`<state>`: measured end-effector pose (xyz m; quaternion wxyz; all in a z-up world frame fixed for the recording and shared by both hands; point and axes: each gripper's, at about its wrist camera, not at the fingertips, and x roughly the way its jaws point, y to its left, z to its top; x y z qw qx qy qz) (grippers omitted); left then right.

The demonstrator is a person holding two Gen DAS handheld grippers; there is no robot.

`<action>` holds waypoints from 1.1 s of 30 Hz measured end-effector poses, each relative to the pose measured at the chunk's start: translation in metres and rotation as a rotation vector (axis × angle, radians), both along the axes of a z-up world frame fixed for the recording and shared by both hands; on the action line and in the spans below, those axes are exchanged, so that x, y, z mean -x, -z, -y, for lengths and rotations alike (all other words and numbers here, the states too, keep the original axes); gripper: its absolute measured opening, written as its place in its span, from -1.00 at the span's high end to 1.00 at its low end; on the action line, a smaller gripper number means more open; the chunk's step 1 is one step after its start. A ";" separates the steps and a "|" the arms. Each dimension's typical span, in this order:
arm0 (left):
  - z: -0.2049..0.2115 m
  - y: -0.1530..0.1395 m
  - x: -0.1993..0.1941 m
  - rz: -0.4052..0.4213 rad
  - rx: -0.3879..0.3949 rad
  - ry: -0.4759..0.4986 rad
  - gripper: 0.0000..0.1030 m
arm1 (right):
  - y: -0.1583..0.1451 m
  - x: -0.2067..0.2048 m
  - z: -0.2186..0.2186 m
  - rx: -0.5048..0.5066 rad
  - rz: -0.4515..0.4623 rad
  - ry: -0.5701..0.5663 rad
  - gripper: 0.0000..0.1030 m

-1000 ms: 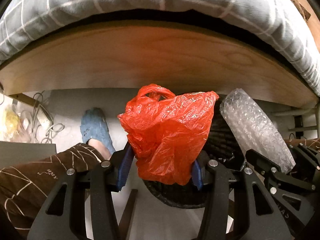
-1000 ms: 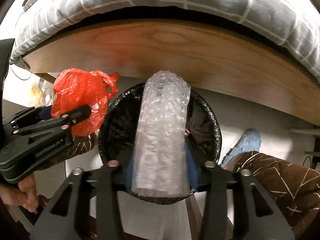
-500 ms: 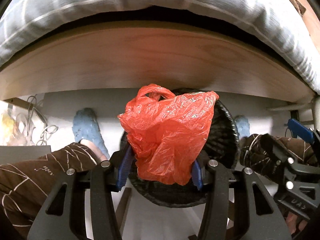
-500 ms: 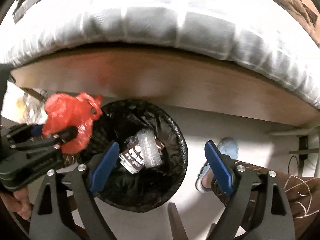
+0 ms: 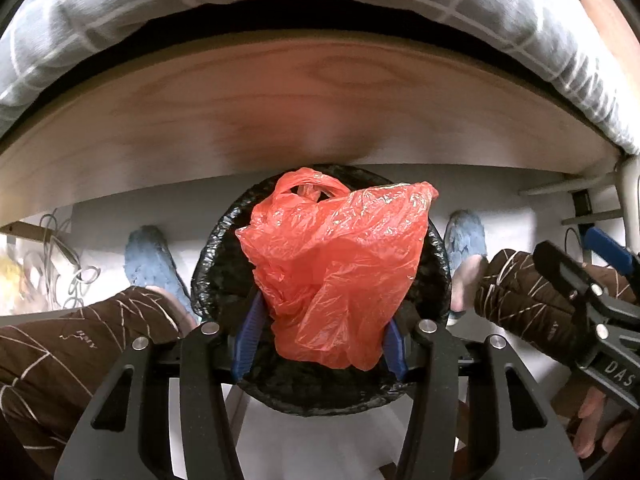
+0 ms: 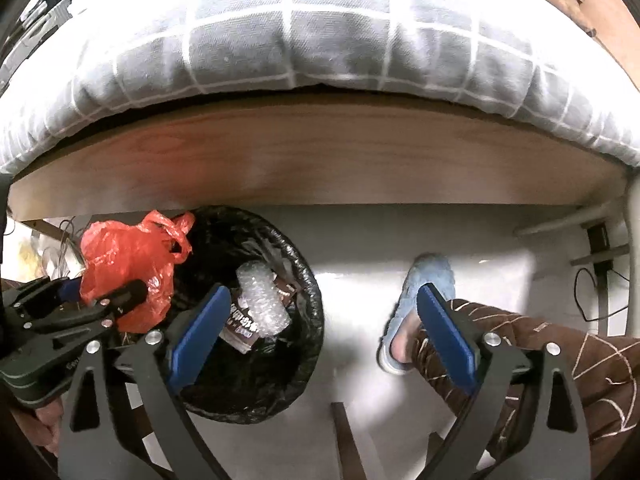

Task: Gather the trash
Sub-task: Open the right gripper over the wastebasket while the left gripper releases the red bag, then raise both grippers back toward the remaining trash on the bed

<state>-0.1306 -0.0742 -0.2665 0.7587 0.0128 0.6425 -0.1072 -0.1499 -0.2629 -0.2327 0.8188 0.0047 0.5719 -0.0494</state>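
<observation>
Left gripper (image 5: 320, 336) pinching red bag (image 5: 336, 268) over bin (image 6: 280, 380) — right gripper (image 6: 320, 336) just spread, empty.

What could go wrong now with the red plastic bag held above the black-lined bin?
1. The crumpled red plastic bag is light; released, it may cling to the left gripper fingers.
2. In the right wrist view it hangs near the edge of the round black-lined trash bin, so it might land outside.
</observation>
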 end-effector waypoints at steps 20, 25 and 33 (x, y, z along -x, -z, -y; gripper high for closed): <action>-0.004 -0.020 -0.002 0.104 -0.022 0.002 -0.72 | -0.021 -0.003 -0.003 0.000 0.092 -0.026 -0.75; -0.014 -0.037 -0.006 0.155 -0.028 -0.027 -0.72 | -0.036 -0.002 -0.008 0.012 0.153 -0.048 -0.75; -0.043 -0.078 -0.010 0.278 -0.050 -0.096 -0.72 | -0.065 -0.004 -0.024 0.013 0.255 -0.079 -0.75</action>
